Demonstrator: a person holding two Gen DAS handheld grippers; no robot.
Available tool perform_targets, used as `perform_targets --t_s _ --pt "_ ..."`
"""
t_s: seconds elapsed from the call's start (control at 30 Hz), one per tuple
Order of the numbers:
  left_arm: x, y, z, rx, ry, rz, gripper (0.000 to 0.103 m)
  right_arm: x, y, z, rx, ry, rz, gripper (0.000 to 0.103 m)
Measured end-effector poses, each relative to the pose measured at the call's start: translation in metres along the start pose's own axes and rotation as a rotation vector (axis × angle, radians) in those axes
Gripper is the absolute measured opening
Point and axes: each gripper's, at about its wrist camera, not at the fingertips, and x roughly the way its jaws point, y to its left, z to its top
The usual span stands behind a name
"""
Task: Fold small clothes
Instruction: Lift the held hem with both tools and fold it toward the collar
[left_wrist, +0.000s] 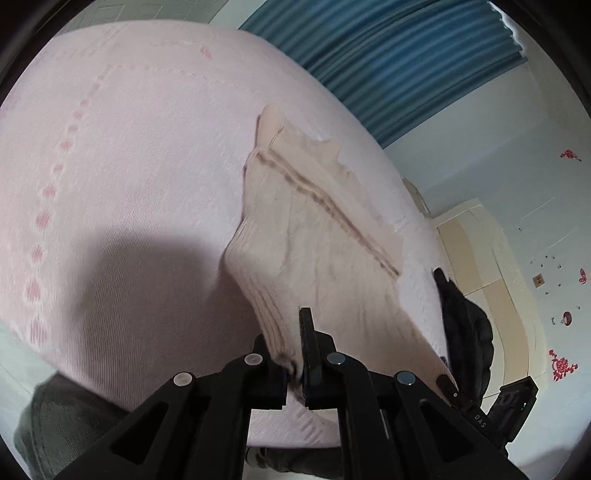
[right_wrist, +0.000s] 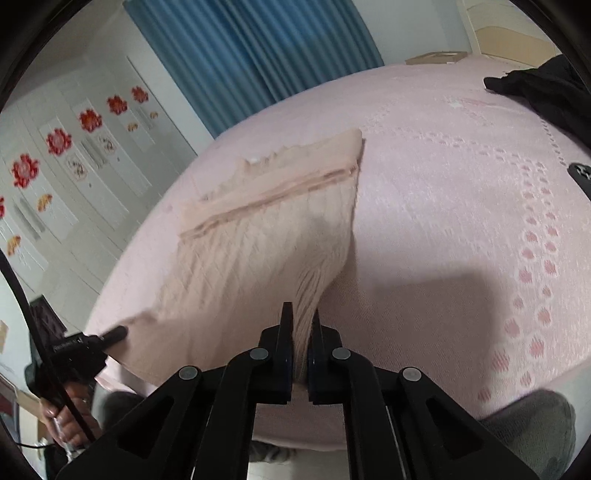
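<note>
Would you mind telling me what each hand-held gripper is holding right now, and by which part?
Both grip the beige knit garment: the left hand-held gripper and the right hand-held gripper each pinch a near ribbed corner.

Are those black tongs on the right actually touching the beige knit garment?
Touching. The right wrist view shows the right tongs shut on the beige knit garment, with fabric pinched between the fingers.

1. Open pink bed (right_wrist: 424, 206) lies right of the beige garment (right_wrist: 258, 251).
2. A black cloth (right_wrist: 546, 96) blocks the bed's far right corner.
3. The curtain (right_wrist: 251, 55) stands beyond the far edge.
</note>
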Motion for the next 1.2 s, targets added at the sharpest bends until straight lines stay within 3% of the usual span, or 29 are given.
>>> perform_targets --t_s 0.3,0.47,0.6,1.2 --pt "0.002 -0.047 0.051 0.057 -0.071 -0.012 0.006 0.005 0.015 0.056 0.050 -0.061 0.042 0.005" --pt "0.013 -0.056 0.078 0.030 -0.096 0.000 0.006 0.018 0.021 0.087 0.058 -0.061 0.026 0.005" --pt "0.024 -0.059 0.101 0.008 -0.131 0.000 0.006 0.033 0.022 0.114 0.085 -0.071 0.062 0.005" --pt "0.155 -0.065 0.213 -0.006 -0.171 0.047 0.006 0.176 -0.010 0.220 0.179 -0.073 0.066 0.005"
